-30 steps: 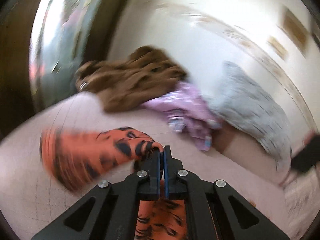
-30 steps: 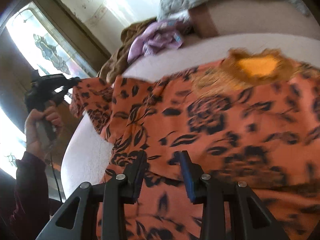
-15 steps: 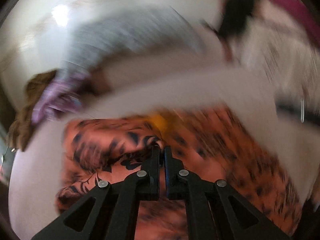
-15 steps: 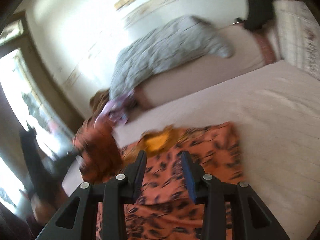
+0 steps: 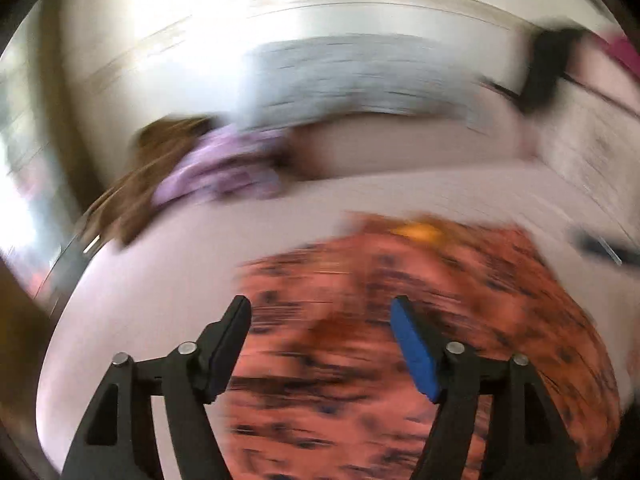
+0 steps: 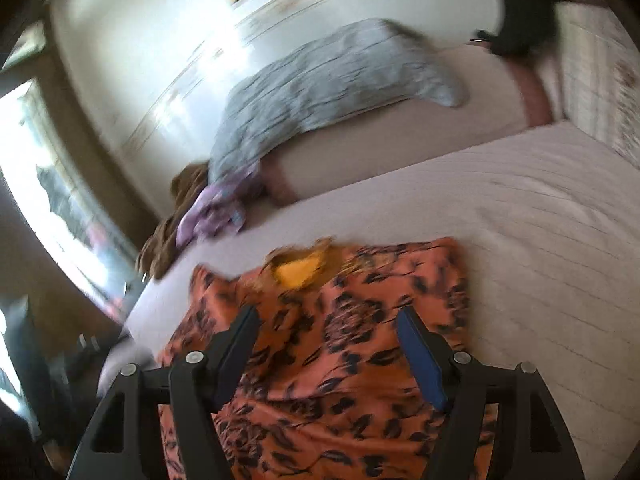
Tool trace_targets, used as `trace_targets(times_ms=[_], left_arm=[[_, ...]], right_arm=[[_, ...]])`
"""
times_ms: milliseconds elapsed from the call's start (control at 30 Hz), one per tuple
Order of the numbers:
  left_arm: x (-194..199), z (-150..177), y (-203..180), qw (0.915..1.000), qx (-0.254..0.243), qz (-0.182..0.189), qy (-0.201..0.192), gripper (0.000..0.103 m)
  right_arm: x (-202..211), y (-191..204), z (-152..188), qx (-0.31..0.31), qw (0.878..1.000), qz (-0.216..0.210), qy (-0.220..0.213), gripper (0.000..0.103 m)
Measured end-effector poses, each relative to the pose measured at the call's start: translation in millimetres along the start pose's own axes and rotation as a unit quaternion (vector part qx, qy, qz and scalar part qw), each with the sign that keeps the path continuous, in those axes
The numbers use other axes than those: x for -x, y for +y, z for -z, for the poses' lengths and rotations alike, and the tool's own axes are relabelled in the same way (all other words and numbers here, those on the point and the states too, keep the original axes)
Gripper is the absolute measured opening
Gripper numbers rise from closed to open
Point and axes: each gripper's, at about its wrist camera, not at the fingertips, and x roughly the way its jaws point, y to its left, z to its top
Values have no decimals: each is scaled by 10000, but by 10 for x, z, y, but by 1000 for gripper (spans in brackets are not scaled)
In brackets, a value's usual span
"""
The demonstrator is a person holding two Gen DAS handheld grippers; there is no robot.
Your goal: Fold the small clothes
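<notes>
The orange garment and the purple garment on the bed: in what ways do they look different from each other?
The orange garment carries a black leaf print, while the purple garment looks plain, as far as the blur allows. The orange garment lies spread fairly flat near the grippers; the purple garment is crumpled in a heap farther back, beside a brown garment. Both lie on the bed, and neither is gripped.

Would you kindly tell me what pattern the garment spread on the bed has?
The garment is orange with black floral and leaf prints, clearest in the right wrist view.

Home bedroom: bed (image 6: 520,220), pillow (image 6: 320,80).
</notes>
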Motion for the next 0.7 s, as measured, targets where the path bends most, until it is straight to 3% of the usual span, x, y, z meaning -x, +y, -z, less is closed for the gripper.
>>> trace_targets(times_ms=[133, 200, 300, 500, 633, 700], left_arm=[[-507, 120, 704, 9875, 1156, -847, 653, 73], [-805, 194, 814, 9787, 1300, -1100, 1147, 73], [-986, 262, 844, 9705, 1419, -1307, 1447, 72], [-1212, 397, 819, 9616, 1291, -1288, 2049, 72], [-1270, 494, 863, 9600, 1247, -1235, 2180, 72], [-1242, 507, 897, 9596, 1320, -1138, 2211, 72]], right_arm=[[-276, 485, 90, 391, 9984, -304, 287, 74], [-479, 760, 148, 627, 9964, -376, 430, 74], [-845, 1119, 210, 793, 9938, -371, 691, 74], [-1596, 1516, 320, 1031, 9870, 211, 1218, 73], [-1964, 1443, 287, 790, 9837, 826, 1389, 73], [-1947, 1259, 202, 376, 9866, 1040, 1199, 71]])
